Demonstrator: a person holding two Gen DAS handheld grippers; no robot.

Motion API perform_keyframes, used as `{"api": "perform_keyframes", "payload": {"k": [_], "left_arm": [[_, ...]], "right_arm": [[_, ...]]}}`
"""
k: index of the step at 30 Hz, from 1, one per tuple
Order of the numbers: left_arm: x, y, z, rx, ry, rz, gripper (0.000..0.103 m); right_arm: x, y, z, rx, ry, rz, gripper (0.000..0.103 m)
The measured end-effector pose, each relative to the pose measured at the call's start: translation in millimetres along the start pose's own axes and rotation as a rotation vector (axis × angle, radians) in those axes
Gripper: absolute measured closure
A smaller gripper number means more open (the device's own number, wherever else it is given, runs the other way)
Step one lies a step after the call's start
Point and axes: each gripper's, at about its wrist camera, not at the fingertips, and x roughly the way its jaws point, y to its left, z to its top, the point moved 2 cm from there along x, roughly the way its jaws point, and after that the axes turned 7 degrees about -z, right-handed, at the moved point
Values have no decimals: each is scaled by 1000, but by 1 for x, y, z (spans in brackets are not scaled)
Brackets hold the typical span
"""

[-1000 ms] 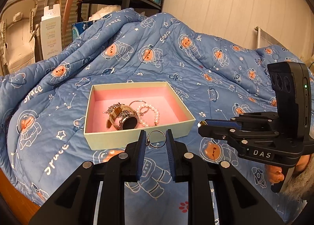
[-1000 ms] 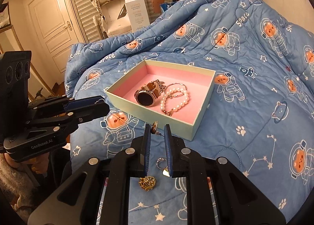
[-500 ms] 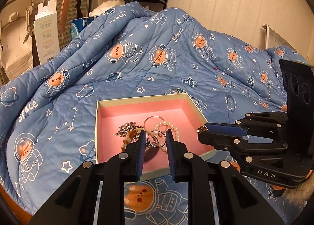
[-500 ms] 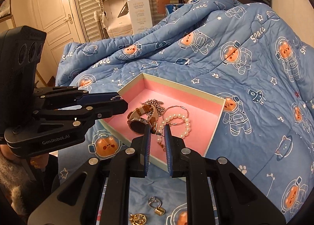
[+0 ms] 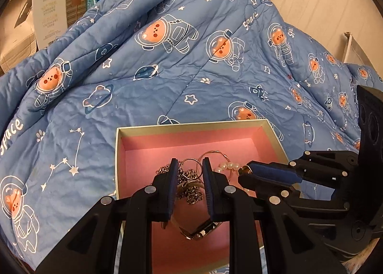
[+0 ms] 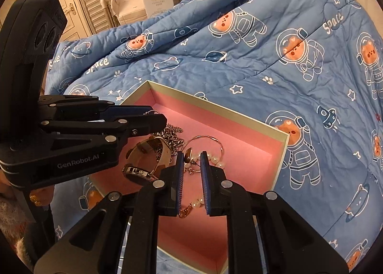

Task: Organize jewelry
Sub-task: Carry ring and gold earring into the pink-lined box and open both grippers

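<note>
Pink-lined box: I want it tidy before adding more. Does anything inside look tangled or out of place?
Yes. The silver chain, watch and pearl bracelet lie heaped together in one corner of the box, overlapping rather than laid apart.

"GenRobot.AI" on black left gripper (image 6: 153, 122) body; "Space" printed repeatedly on blue astronaut-bear quilt (image 6: 275, 70).

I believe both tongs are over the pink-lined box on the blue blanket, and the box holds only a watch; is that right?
Not quite: the box holds more than the watch. The right wrist view also shows a pearl bracelet and a silver chain inside. Both tongs are indeed over it, on the blue blanket.
</note>
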Motion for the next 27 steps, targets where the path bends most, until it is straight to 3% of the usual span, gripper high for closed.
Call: {"api": "perform_keyframes", "payload": {"k": [15,27], "left_arm": [[33,13,11,-62,87,22,83],[40,12,9,-73,105,18,83]], "right_arm": [[37,-2,10,-22,121,-19,88],[45,2,12,-43,147,-27,88]]}}
